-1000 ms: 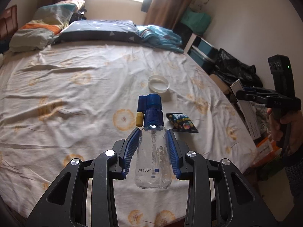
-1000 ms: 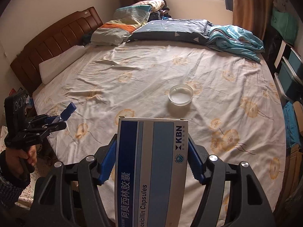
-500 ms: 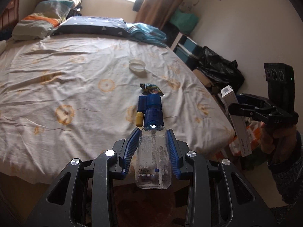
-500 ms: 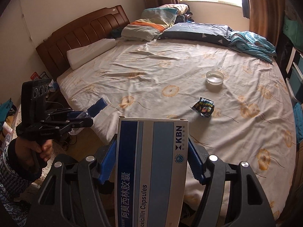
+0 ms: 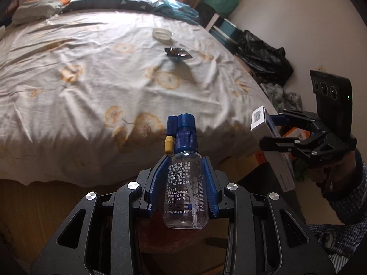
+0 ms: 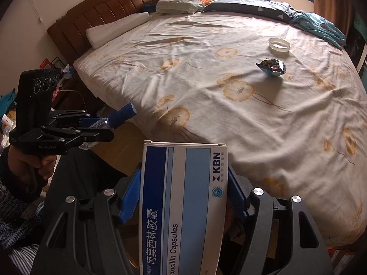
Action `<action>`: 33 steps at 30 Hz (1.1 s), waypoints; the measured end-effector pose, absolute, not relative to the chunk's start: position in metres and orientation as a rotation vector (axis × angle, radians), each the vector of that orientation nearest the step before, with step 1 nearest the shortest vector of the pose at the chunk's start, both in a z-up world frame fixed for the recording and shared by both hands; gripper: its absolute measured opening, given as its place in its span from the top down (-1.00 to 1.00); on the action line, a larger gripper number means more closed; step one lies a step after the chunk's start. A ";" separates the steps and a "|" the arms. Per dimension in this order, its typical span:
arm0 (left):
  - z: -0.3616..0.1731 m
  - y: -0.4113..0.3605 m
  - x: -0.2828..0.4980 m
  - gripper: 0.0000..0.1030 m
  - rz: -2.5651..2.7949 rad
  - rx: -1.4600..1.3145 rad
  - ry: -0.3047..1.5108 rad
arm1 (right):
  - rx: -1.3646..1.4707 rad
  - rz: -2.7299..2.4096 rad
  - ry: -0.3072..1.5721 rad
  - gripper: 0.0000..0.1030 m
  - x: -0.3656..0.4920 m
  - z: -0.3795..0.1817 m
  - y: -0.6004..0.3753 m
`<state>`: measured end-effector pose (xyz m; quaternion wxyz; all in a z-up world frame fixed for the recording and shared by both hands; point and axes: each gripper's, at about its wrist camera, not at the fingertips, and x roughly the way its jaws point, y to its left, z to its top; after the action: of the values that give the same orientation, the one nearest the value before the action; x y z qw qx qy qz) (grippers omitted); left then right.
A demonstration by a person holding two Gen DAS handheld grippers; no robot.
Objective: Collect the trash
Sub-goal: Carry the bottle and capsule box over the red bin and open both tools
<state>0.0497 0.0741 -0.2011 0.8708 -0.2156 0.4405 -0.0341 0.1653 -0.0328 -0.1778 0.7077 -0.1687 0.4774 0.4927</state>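
Floral bedsheet (image 6: 229, 119) carries a crumpled wrapper (image 6: 272, 67) beside a white lid (image 6: 279, 44); your left gripper (image 5: 185, 174) clamps the spray bottle (image 5: 184, 190), your right gripper (image 6: 183, 197) the medicine box (image 6: 183, 208).

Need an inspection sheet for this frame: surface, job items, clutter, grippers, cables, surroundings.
Surface: bed sheet, floral, wrinkled.
Job's things: snack wrapper and white lid lie apart on the sheet; spray bottle and capsule box are held.
Clutter: black bag and clothes on the floor beside the bed.
Grippers: left gripper shut on the bottle; right gripper shut on the box.
Cables: thin cord near the headboard.
Surroundings: pillows, curtains, window.
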 end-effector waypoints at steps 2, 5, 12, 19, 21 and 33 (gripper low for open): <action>-0.216 0.069 0.048 0.34 -0.076 -0.440 0.960 | -0.383 1.095 1.093 -0.28 0.161 -0.195 -0.033; -0.238 0.064 0.044 0.34 -0.082 -0.452 1.009 | -0.413 1.085 1.135 -0.28 0.156 -0.219 -0.032; -0.295 0.049 0.043 0.34 -0.090 -0.458 1.160 | -0.469 1.062 1.237 -0.28 0.150 -0.275 -0.031; -0.341 0.039 0.049 0.34 -0.103 -0.460 1.283 | -0.534 1.043 1.321 -0.28 0.148 -0.320 -0.028; -0.354 0.037 0.052 0.34 -0.108 -0.460 1.320 | -0.550 1.036 1.346 -0.28 0.150 -0.332 -0.027; -0.429 0.030 0.063 0.34 -0.113 -0.463 1.506 | -0.653 1.013 1.480 -0.28 0.154 -0.401 -0.010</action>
<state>0.0633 0.0301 -0.4287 0.7038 -0.2083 0.6772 -0.0509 0.1542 -0.0098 -0.4009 0.5784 -0.2792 0.6325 0.4330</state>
